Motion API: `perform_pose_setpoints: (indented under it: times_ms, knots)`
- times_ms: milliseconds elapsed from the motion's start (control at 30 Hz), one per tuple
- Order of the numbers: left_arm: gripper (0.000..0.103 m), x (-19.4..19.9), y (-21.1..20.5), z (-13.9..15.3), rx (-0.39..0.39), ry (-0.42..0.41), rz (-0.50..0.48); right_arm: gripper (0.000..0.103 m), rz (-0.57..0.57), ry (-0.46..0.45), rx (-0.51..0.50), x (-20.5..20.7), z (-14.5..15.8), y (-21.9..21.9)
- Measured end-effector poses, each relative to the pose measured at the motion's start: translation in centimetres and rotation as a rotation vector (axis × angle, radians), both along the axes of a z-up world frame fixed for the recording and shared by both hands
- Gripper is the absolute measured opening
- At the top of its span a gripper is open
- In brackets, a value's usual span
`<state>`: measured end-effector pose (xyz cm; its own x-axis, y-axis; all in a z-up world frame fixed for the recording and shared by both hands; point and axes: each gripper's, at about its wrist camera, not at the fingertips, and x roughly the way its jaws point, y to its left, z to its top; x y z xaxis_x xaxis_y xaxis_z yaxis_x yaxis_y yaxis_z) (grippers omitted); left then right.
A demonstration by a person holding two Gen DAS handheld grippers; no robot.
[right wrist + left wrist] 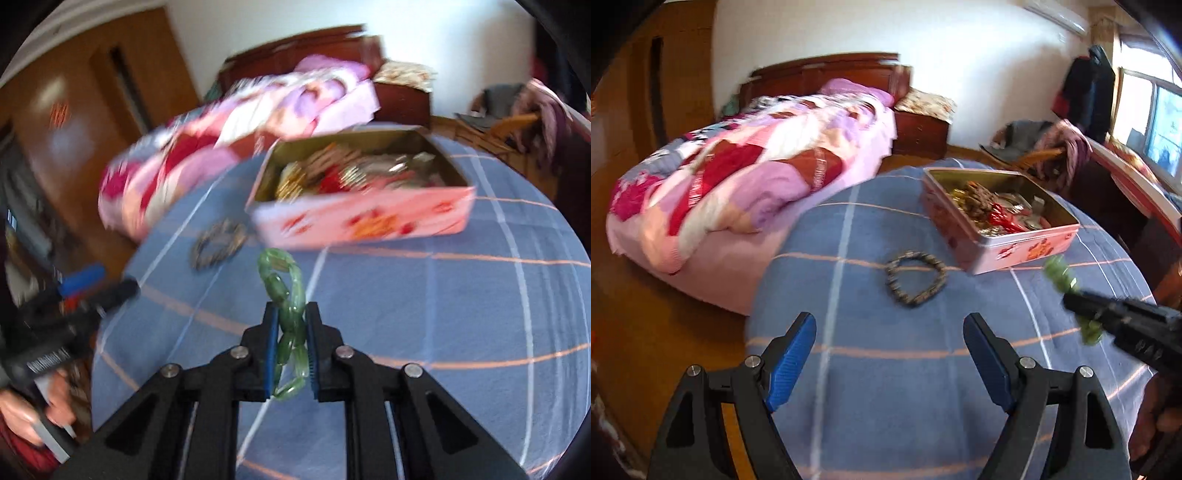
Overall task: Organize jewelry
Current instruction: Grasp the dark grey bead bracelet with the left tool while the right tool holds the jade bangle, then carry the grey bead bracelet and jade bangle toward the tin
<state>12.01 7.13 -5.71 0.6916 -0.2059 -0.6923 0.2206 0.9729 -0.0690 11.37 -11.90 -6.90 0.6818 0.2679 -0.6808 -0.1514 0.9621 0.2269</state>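
Green bracelet (286,317) pinched in right claw (291,332), held above the blue checked worktop (443,314) — near pink tin (369,218) of jewelry. Dark bracelet (916,278) lies beside the tin. Left claw (890,332) spread, empty — no legible writing.

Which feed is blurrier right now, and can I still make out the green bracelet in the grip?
Right wrist view: heavy motion blur on the tin and bed, yet the green bracelet reads clearly between the shut right gripper. Left wrist view: sharper; the dark bracelet is crisp, the green one smeared, window glare at right.
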Motion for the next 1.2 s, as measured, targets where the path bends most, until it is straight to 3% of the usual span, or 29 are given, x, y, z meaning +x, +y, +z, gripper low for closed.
perform_pose_setpoints:
  times_ms: [100,233,367,400,500,600,667,933,1200]
  knots:
    - [0.082,2.7,-1.8,-1.1,0.001,0.049,-0.031,0.017,-0.057,-0.038,0.03,0.1,0.1,-1.1]
    - [0.082,5.9,-3.2,-2.7,0.035,0.131,-0.011,0.017,-0.079,-0.021,0.111,0.2,-0.7,-1.7]
    - [0.082,7.6,-2.9,-3.0,-0.019,0.179,0.021,0.017,-0.073,-0.017,0.123,0.1,-0.5,-1.9]
    - [0.078,7.8,-3.1,-3.0,-0.005,0.179,0.02,0.017,-0.068,-0.014,0.123,0.2,-0.6,-1.7]
    - [0.051,7.8,-4.3,-3.0,0.088,0.153,0.014,0.017,-0.053,-0.003,0.126,0.4,-0.7,-1.7]
    - [0.039,7.6,-4.6,-3.0,0.084,0.144,-0.015,0.018,-0.056,0.005,0.153,0.5,-1.0,-2.3]
    - [0.017,7.5,-4.5,-2.9,0.07,0.14,-0.03,0.018,-0.064,0.017,0.176,0.6,-1.3,-2.8]
    - [0.017,5.8,-4.1,-2.5,-0.041,0.154,-0.037,0.018,-0.09,0.011,0.204,0.5,-1.3,-3.5]
    - [0.017,2.2,-6.3,-1.5,-0.025,0.096,-0.041,0.018,-0.113,0.005,0.21,0.3,-1.2,-3.8]
